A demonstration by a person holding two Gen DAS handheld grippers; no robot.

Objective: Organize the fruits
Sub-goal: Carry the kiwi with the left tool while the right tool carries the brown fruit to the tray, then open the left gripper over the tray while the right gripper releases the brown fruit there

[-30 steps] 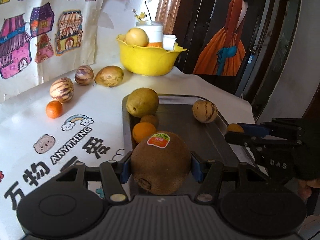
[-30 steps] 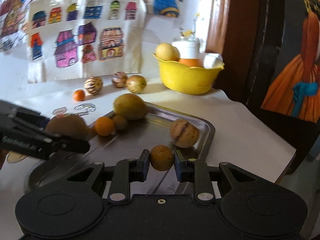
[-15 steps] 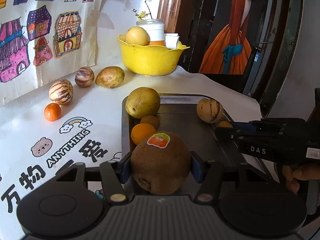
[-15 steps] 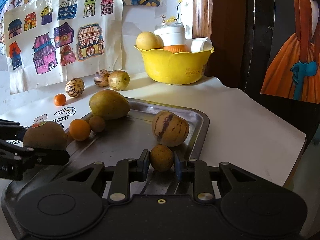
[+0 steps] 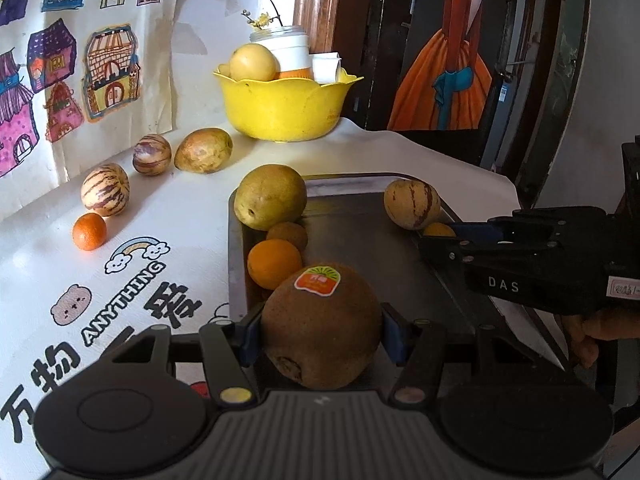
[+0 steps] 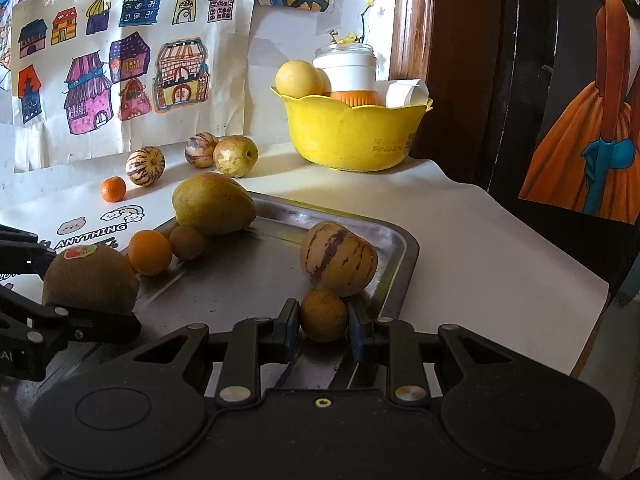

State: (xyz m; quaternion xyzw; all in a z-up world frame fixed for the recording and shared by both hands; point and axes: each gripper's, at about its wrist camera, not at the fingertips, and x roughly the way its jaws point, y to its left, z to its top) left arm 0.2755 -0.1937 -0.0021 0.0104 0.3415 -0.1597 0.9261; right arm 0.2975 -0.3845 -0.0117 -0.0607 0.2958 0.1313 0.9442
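Observation:
My left gripper (image 5: 322,330) is shut on a brown kiwi (image 5: 320,322) with an orange sticker, held over the near left of the metal tray (image 5: 368,248). My right gripper (image 6: 323,322) is shut on a small round brown fruit (image 6: 323,315) at the tray's (image 6: 248,276) near right, next to a striped melon (image 6: 338,258). On the tray also lie a green-yellow pear (image 5: 270,196), an orange (image 5: 274,263) and another small brown fruit (image 5: 287,235). The kiwi (image 6: 90,280) also shows in the right wrist view.
On the white printed tablecloth (image 5: 160,216) left of the tray lie a small tangerine (image 5: 89,231), two striped melons (image 5: 105,189) and a brownish pear (image 5: 203,150). A yellow bowl (image 5: 286,106) with fruit and cups stands at the back. The table edge drops off at the right.
The right gripper has lowered and moved forward with its small fruit, close beside the striped melon. The left gripper holds the kiwi with little movement.

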